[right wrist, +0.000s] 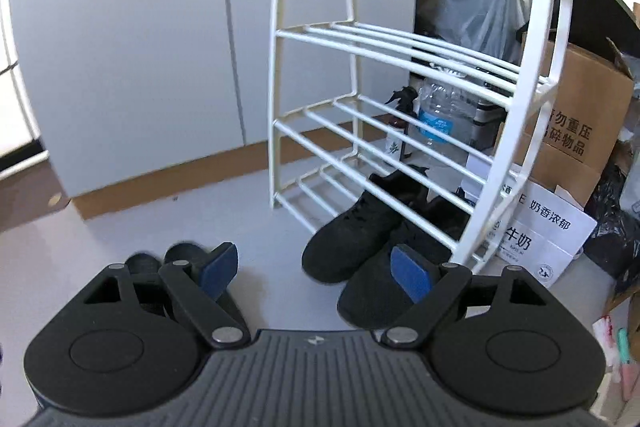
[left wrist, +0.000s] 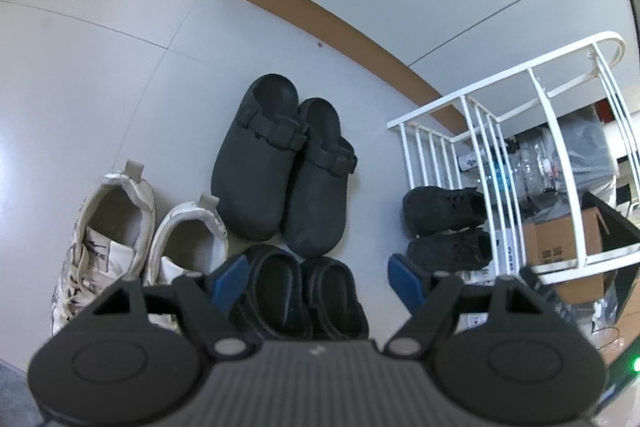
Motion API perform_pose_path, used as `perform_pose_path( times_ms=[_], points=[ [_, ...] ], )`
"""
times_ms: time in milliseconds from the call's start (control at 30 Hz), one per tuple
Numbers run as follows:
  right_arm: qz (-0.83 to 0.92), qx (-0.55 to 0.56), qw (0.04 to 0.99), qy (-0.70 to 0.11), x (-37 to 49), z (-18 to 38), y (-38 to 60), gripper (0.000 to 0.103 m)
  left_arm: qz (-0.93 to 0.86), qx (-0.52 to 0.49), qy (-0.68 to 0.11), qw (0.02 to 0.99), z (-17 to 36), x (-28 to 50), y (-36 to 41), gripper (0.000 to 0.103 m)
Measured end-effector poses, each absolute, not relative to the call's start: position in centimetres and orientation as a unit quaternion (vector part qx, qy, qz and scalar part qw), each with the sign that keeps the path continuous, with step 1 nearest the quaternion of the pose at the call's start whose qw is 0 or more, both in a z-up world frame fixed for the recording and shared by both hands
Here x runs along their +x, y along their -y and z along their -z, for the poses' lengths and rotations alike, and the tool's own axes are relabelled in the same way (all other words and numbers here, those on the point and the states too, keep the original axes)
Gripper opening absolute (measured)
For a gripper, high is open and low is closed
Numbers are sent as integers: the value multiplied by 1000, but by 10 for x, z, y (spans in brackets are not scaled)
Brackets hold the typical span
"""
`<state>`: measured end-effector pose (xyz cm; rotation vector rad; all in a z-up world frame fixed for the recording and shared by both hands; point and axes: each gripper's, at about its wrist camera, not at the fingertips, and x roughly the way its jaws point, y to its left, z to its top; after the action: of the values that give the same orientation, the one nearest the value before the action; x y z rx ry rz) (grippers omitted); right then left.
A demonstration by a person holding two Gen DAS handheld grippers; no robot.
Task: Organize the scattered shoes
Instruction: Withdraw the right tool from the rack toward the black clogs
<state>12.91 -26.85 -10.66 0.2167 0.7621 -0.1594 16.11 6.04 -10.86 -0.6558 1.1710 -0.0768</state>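
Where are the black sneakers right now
The black sneakers sit as a pair on the bottom tier of the white shoe rack, toes poking out toward the camera in the right wrist view, right of the black clogs in the left wrist view.

Both views bright, evenly lit, cool daylight tone; no source visible. Floor (left wrist: pixel 100 67) pale with only soft, faint shadows under the clogs (left wrist: pixel 280 163). Dark shoes lose surface detail: black sneakers (right wrist: pixel 360 239) read as near-solid black. Strong fisheye bowing: baseboard (left wrist: pixel 340 27) curves, rack (right wrist: pixel 380 67) rails arc, dark vignette at the corners. Left tool (left wrist: pixel 316 281) body close to lens is soft; its blue pads slightly blurred. Right tool (right wrist: pixel 316 271) pad edges smeared, slight motion blur at lower left. Small green glare spot at right edge, left view.
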Motion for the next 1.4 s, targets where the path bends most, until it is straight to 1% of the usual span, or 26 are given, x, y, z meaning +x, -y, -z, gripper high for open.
perform_pose_path(
  times_ms=[367,500,567,633,700,1033,1067,1133,1200,1400],
  points=[
    [48,107,904,-412,73,116,255,87,38,-295,-541,787,104,166,-61,79],
    [38,114,897,-425,65,122,255,85,40,-282,-540,792,101,168,-61,79],
    [29,109,896,-430,60,125,253,85,39,-256,-540,801,100,169,-58,79],
    [21,107,893,-436,55,128,251,85,51,-202,-543,813,96,172,-51,80],
    [17,109,890,-442,54,132,251,85,66,-179,-545,817,95,175,-47,80],
    [-5,94,881,-464,48,157,244,85,63,-181,-555,809,102,184,-44,82],
    [-10,91,878,-469,47,163,243,84,62,-184,-556,808,102,184,-44,82],
    [-19,88,875,-476,47,172,241,76,62,-192,-557,806,103,187,-44,82],
    [-30,86,871,-483,48,181,237,73,63,-195,-553,808,101,188,-43,83],
    [-52,81,863,-496,51,198,222,72,69,-198,-553,807,102,191,-42,83]
  ],
)
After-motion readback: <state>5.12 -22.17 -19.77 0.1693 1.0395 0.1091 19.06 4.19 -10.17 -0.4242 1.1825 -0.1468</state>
